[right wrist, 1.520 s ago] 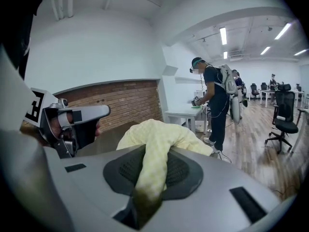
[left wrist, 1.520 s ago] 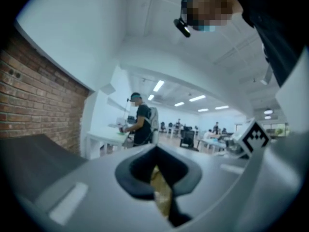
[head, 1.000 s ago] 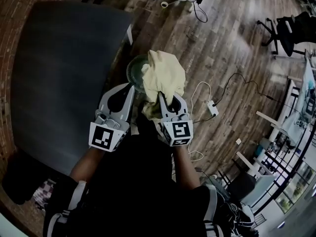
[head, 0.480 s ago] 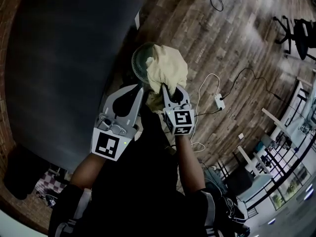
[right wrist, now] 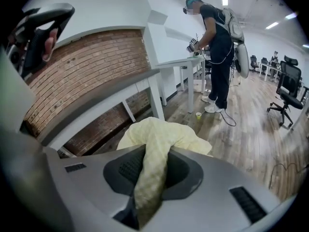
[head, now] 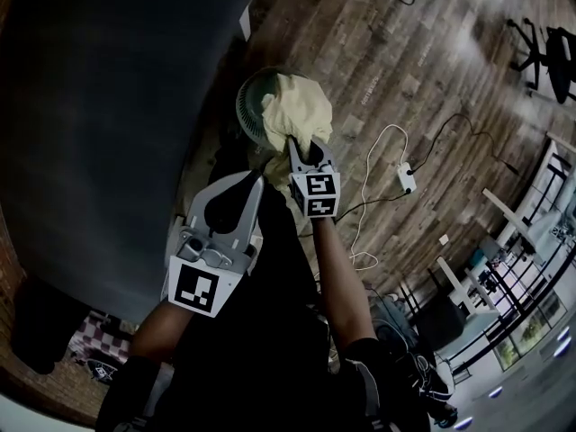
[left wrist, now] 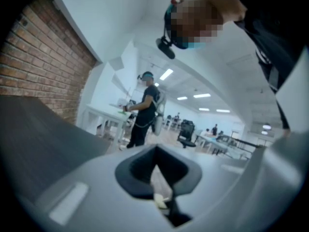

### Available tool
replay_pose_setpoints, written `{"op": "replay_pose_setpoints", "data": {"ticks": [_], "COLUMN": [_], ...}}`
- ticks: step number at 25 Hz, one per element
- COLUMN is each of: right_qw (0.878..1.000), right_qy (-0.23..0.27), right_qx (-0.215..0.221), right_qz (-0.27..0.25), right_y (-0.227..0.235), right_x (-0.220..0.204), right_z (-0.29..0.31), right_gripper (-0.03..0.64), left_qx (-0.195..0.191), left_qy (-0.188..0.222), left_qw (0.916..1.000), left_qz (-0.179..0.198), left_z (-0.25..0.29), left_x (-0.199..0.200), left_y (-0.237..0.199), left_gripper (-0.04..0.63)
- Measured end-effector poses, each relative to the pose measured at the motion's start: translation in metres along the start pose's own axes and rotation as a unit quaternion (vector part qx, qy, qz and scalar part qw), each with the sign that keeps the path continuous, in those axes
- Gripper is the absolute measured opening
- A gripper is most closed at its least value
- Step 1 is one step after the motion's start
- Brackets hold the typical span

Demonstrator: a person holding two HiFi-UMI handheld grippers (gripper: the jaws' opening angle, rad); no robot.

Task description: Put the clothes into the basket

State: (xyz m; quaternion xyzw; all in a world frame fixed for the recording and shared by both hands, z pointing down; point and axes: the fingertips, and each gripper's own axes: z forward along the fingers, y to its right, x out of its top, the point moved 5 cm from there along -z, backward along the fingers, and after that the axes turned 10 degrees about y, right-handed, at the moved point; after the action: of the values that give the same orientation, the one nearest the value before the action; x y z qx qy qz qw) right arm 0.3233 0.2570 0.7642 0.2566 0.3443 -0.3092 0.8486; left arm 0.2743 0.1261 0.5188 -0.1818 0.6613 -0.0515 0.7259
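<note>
A pale yellow cloth [head: 297,106] hangs bunched over a round green basket [head: 245,106] that stands on the wooden floor beside the dark table. My right gripper [head: 290,140] is shut on the cloth's near end. In the right gripper view the cloth [right wrist: 159,134] runs as a twisted strip between the jaws of that gripper [right wrist: 152,153] and spreads out beyond them. My left gripper [head: 255,180] hangs nearer to me, to the left of the right one, with its jaws shut and apart from the cloth. In its own view the left gripper [left wrist: 157,153] holds no garment.
A dark grey table [head: 117,106] fills the left side. A white cable and power strip [head: 405,176] lie on the floor to the right. Dark clothes [head: 40,331] lie at the lower left. A person [right wrist: 219,47] stands at a far desk, and an office chair [head: 549,52] is further off.
The right gripper has sunk with the yellow cloth toward the basket, so the cloth sits lower over it. The left gripper has dropped a little and stays shut.
</note>
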Motion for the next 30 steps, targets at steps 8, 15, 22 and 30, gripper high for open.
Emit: {"op": "replay_pose_setpoints", "data": {"ticks": [8,15,22,30], "right_qw": [0.999,0.994,0.983,0.976], "right_qy": [-0.044,-0.100,-0.148,-0.172], "right_qx": [-0.012,-0.026,-0.066,-0.075], "right_qz": [0.022,0.042,0.091,0.113], "right_y": [0.005,0.012,0.032,0.037], "right_x": [-0.071,-0.124,-0.163,-0.176], "right_z": [0.063,0.116,0.149,0.155], "right_gripper": [0.078,0.078,0.162,0.192], "left_qx": [0.007,0.003,0.000,-0.006], "left_qy": [-0.002,-0.025,-0.051,-0.049], "left_qw": [0.9999,0.9997,0.9984,0.9984], "left_qz": [-0.008,-0.006,-0.023,-0.026], "left_z": [-0.009,-0.021,-0.033,-0.025], "left_x": [-0.030,-0.063,-0.090,-0.090], "left_y": [-0.010,-0.026,-0.031,-0.034], "left_gripper": [0.005,0.005,0.005,0.005]}}
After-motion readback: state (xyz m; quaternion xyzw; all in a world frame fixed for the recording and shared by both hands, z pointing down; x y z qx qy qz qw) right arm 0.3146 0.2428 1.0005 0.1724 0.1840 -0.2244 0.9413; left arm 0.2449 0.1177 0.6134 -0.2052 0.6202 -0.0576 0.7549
